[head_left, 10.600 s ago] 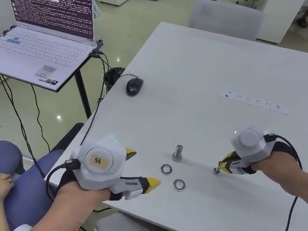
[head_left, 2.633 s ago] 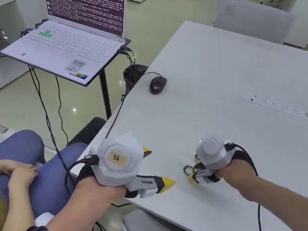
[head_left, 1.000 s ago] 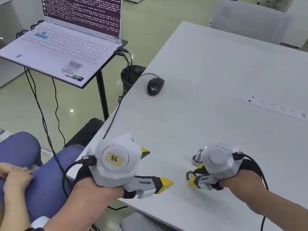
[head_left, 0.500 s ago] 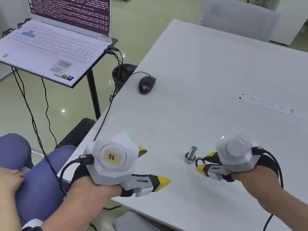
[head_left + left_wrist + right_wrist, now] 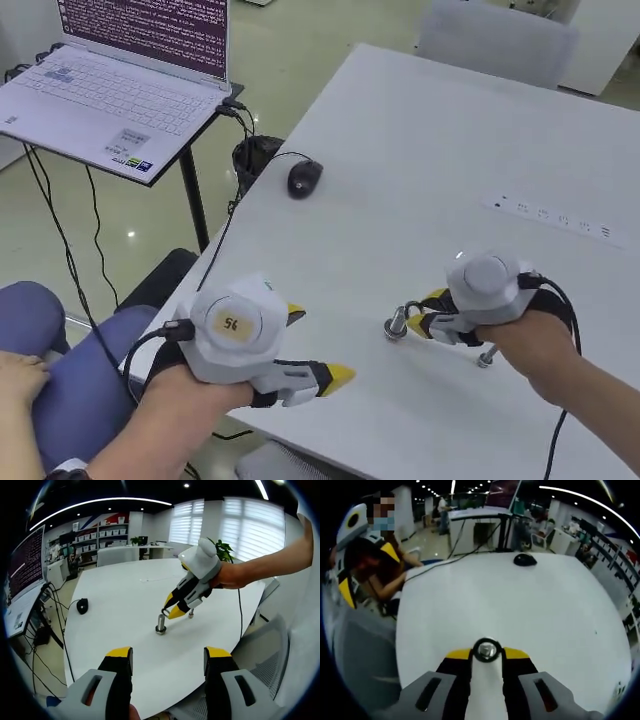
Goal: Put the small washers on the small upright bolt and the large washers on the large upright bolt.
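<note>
The large upright bolt [image 5: 397,325] stands near the table's front edge, and the small upright bolt [image 5: 487,355] is just behind the right hand. My right gripper [image 5: 418,320] is shut on a washer [image 5: 164,612] and holds it right beside the large bolt's [image 5: 160,625] head. In the right gripper view the washer [image 5: 486,650] sits pinched between the yellow tips. My left gripper [image 5: 312,348] hovers open and holds nothing, off the table's front-left edge, pointing at the bolts. The small bolt [image 5: 190,614] shows behind the right gripper [image 5: 172,611].
A black mouse [image 5: 305,178] lies at the table's left edge, with a white power strip [image 5: 553,220] at the far right. A laptop [image 5: 110,80] sits on a stand to the left and a grey chair [image 5: 495,40] beyond the white table [image 5: 420,140].
My right gripper has carried the washer a little up and away from the front edge, level with the large bolt's head, uncovering the small bolt. The left gripper has stayed put.
</note>
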The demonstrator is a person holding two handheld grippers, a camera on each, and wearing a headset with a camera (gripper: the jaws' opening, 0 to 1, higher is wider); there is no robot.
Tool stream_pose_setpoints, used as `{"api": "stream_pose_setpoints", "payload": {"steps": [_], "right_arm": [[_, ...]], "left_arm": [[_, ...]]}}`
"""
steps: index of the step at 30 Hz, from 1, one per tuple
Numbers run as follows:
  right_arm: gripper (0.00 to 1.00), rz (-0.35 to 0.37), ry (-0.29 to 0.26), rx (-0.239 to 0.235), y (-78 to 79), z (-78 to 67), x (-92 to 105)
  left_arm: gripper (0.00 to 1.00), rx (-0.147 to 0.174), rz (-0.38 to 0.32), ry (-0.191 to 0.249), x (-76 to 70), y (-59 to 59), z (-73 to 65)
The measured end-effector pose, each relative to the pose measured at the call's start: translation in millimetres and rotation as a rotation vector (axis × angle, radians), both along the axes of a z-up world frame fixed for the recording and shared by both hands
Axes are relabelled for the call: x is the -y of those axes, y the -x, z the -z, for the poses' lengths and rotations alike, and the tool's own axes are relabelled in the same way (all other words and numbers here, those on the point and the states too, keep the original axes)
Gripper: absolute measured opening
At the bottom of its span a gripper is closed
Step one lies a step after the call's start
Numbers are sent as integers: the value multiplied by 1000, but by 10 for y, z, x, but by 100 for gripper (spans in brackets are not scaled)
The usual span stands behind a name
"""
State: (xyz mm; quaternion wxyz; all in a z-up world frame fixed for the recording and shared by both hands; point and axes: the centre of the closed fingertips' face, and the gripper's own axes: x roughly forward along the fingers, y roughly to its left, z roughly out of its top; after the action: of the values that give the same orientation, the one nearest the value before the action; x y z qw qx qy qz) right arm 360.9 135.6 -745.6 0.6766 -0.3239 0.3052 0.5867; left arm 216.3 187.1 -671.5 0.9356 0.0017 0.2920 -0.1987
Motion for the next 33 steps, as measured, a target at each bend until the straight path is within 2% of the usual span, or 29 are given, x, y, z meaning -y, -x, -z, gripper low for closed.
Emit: {"api": "stream_pose_setpoints", "payload": {"steps": [4,9,23,33], "right_arm": [[23,-31,35,7,15,65,-46],[23,-43,49,7,19,97,-72],[23,-58,110,8,-9,185,-110],[23,-58,141,-11,-22,342,-129]], "left_arm": [[56,-2,-8,2,-21,20,8],[56,-4,-13,5,-22,27,17],[56,-7,-10,6,-30,26,31],[56,-10,-13,5,-55,44,39]]}}
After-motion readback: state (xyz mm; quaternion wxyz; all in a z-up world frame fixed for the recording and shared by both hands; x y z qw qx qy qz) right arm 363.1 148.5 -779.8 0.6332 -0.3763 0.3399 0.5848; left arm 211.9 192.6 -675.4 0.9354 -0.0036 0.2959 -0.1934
